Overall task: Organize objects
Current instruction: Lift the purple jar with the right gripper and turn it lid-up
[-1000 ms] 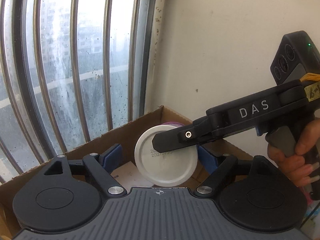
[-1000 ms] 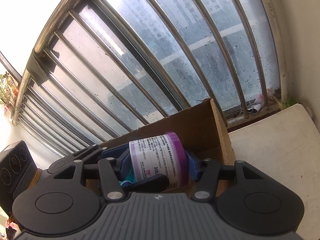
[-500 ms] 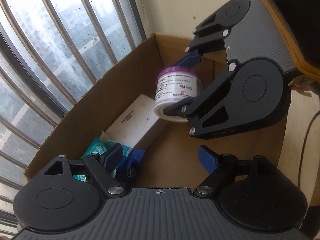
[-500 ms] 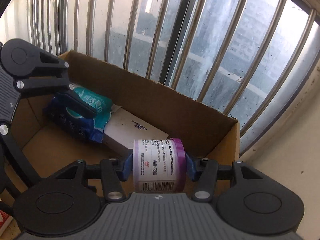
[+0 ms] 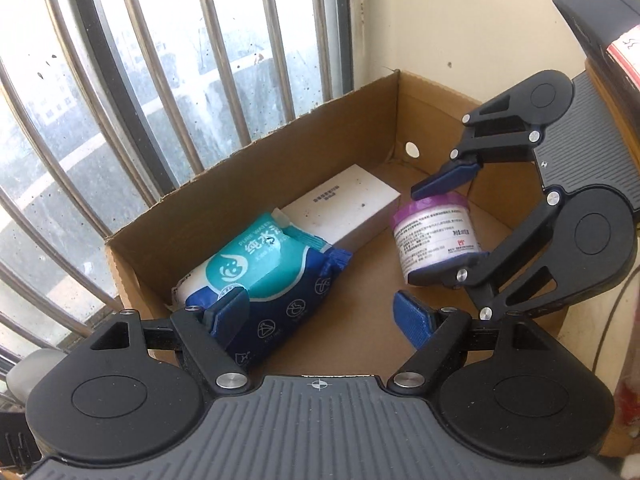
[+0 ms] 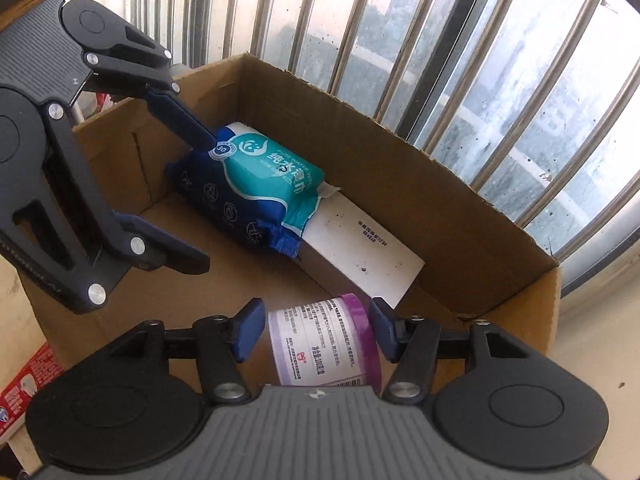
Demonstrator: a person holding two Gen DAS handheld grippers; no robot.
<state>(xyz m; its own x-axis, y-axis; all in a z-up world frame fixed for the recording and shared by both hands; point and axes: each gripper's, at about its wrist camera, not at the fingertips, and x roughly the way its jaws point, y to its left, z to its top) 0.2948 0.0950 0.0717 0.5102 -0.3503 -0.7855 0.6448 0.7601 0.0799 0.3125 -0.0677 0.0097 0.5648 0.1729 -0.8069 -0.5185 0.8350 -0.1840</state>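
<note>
Holding the jar (image 6: pixel 325 342) between its fingers, your right gripper (image 6: pixel 316 334) was opening, with small gaps showing beside the pads. That jar lay on its side, low in the right wrist frame, over the cardboard box (image 6: pixel 400 152) floor. Your left gripper (image 5: pixel 320 314) was closing on nothing, near the wipes pack (image 5: pixel 264 276). A white box (image 6: pixel 360 252) lay just above the jar.

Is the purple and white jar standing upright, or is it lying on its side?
On its side. The jar lies with its purple lid toward the white box, inside the cardboard box; its label text runs sideways.
</note>
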